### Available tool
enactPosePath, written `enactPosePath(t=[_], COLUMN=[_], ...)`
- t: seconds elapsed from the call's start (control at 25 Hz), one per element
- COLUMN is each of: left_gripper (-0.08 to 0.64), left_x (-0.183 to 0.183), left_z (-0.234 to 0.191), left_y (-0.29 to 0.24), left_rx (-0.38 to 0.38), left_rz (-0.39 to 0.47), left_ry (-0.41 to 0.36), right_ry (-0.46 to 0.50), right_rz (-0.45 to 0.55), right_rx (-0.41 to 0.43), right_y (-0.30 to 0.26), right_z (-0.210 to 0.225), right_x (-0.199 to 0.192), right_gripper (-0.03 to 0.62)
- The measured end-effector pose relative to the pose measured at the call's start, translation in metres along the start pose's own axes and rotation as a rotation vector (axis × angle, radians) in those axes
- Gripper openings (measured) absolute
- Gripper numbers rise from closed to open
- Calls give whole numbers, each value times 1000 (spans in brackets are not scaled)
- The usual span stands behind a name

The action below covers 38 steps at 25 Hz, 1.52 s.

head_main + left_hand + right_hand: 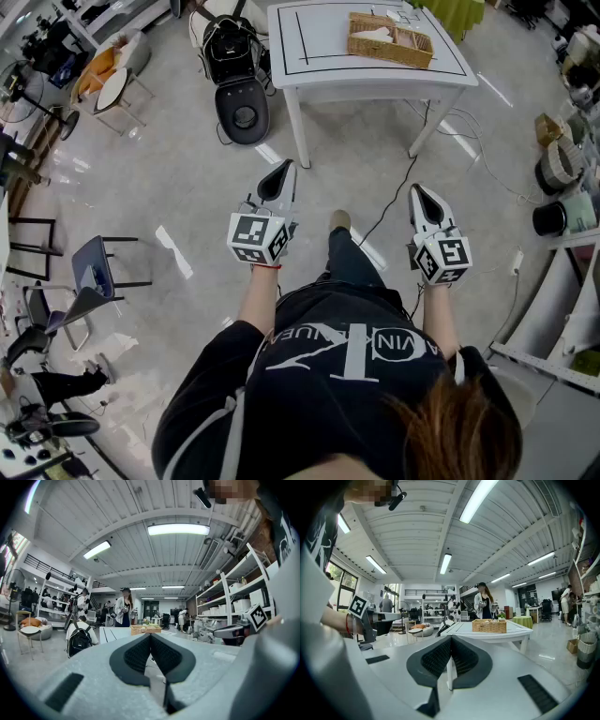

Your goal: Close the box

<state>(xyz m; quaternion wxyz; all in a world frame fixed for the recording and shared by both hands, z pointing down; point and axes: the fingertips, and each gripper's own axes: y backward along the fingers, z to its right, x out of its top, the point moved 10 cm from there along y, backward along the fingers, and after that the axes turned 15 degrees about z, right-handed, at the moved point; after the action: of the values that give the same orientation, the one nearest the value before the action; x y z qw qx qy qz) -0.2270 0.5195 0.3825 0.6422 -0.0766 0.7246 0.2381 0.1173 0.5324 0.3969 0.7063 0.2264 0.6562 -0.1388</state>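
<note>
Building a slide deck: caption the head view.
Person stands before white table bearing wicker box, left gripper and right gripper shut, empty.

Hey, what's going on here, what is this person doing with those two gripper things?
A person in a black top stands on the floor, some way short of a white table that carries a woven wicker box. They hold the left gripper and the right gripper out in front, both pointed toward the table. Each gripper's jaws are together with nothing between them. Neither gripper touches the box, so closing it has not begun.
</note>
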Motion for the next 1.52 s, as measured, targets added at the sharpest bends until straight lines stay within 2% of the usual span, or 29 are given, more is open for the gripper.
enactPosePath(t=[0.4, 0.68, 1.2, 1.24, 1.28, 1.52], left_gripper=[11, 11, 11, 11, 11, 11], left_x=[-7, -21, -43, -46, -49, -62], left_z=[-30, -56, -94, -96, -98, -107], left_y=[-32, -66, -197, -208, -219, -289], left_rx=[16, 26, -19, -21, -23, -44], left_rz=[-16, -49, -72, -76, -80, -91], left_ry=[-8, 17, 47, 49, 51, 63], right_ry=[-9, -34, -90, -101, -112, -136], right_rz=[5, -23, -26, -30, -36, -54], right_rx=[4, -14, -112, -110, -104, -95], right_y=[-51, -91, -182, -189, -195, -239], right_z=[19, 38, 123, 130, 137, 184], right_x=[-9, -19, -23, -25, -27, -32], right_gripper=[-3, -3, -3, 5, 60, 87])
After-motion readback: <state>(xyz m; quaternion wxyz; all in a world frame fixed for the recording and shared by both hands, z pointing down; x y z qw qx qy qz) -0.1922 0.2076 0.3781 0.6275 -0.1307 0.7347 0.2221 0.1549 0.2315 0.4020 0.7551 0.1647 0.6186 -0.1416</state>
